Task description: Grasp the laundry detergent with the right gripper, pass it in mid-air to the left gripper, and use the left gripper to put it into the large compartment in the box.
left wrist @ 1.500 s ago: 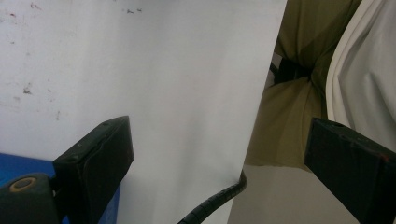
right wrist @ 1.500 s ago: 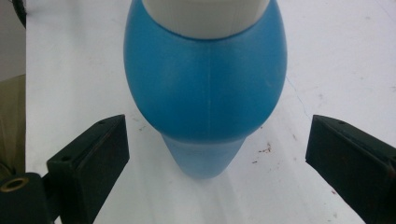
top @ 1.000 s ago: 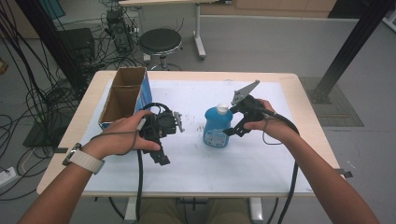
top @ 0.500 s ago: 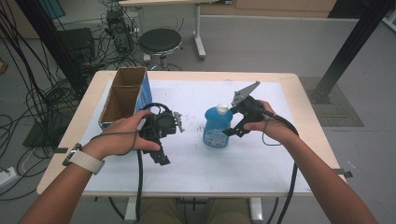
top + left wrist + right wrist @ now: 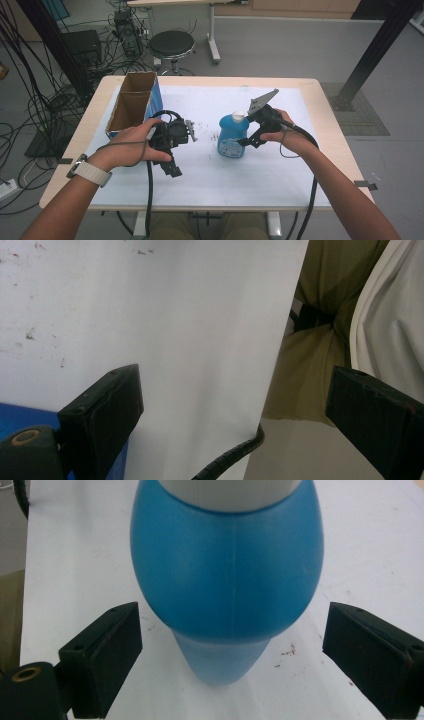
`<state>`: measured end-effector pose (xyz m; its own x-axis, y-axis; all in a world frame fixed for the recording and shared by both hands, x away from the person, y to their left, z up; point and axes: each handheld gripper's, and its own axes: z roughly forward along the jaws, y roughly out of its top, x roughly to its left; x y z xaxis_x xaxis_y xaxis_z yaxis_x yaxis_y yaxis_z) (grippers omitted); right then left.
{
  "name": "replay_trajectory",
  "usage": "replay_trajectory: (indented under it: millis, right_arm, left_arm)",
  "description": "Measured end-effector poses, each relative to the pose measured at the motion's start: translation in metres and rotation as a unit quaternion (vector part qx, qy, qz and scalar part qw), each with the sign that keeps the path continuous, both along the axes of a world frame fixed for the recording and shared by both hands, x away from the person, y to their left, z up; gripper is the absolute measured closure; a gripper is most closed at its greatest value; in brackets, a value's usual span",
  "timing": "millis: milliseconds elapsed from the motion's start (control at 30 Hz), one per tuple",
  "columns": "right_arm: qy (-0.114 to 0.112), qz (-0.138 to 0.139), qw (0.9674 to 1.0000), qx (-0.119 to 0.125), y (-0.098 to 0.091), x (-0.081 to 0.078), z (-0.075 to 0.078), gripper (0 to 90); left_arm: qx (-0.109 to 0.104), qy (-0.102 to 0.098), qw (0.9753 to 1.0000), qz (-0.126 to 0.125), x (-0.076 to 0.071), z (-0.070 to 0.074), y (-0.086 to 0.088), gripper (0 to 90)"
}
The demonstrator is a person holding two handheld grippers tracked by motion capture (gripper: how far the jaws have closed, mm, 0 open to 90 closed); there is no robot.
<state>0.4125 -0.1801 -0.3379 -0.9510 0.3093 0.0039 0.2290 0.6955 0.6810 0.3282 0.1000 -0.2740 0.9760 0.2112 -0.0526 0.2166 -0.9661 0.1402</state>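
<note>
A blue bottle (image 5: 233, 136) with a white cap is seen from the high view, standing upright near the middle of a white-covered table (image 5: 260, 175). The right gripper (image 5: 248, 131) is held just beside the bottle's right flank, level with its upper half. The left gripper (image 5: 176, 156) is held well to the left of the bottle, low over the cover, with nothing in it. An open cardboard box (image 5: 131, 104) with blue sides is seen at the far left of the table, and a round black stool (image 5: 171, 45) on the floor beyond it.

In the left gripper view, the left gripper (image 5: 235, 405) is shown with its jaws spread wide over bare white cover, a black cable (image 5: 231, 457) curling between them.

In the right gripper view, the blue bottle (image 5: 227, 575) is seen between the jaws of the right gripper (image 5: 232, 655). The jaws have just been closing a little, yet a clear gap is left on each side and the bottle is not pinched.
</note>
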Motion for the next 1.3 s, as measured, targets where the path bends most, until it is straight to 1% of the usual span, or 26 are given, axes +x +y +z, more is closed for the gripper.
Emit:
replay_trajectory:
  millis: [100,267,367,533,600,900,1000,1300]
  right_arm:
    - [0.000,0.001,1.0000,0.008,0.001,-0.001,-0.002,9.8]
    - [-0.001,0.003,0.9999,0.011,0.001,-0.001,-0.003,10.1]
    - [-0.004,0.001,0.9998,0.021,0.001,-0.001,-0.004,11.1]
    - [-0.004,0.001,0.9997,0.025,0.001,-0.001,-0.007,11.9]
    - [-0.006,0.000,0.9995,0.031,0.000,-0.001,-0.008,12.5]
    - [-0.007,-0.002,0.9992,0.040,0.000,-0.001,-0.011,12.8]
    - [-0.011,-0.004,0.9989,0.046,0.001,-0.002,-0.012,13.0]
    - [-0.010,-0.007,0.9985,0.053,0.000,-0.002,-0.016,13.7]
  left_arm:
    - [0.001,0.001,1.0000,0.000,0.000,0.000,0.000,8.8]
    - [0.001,0.001,1.0000,-0.001,0.000,0.000,0.000,8.8]
    - [0.000,0.001,1.0000,0.000,0.000,0.000,0.000,8.8]
    - [0.000,0.001,1.0000,0.000,0.000,0.000,0.000,8.8]
    - [0.001,0.002,1.0000,-0.001,0.000,0.000,0.000,8.8]
    - [0.000,0.002,1.0000,-0.001,0.000,-0.001,0.000,9.0]
    - [0.000,0.002,1.0000,-0.001,0.000,-0.001,0.000,9.0]
    - [-0.001,0.002,1.0000,0.000,0.001,-0.001,0.000,9.0]
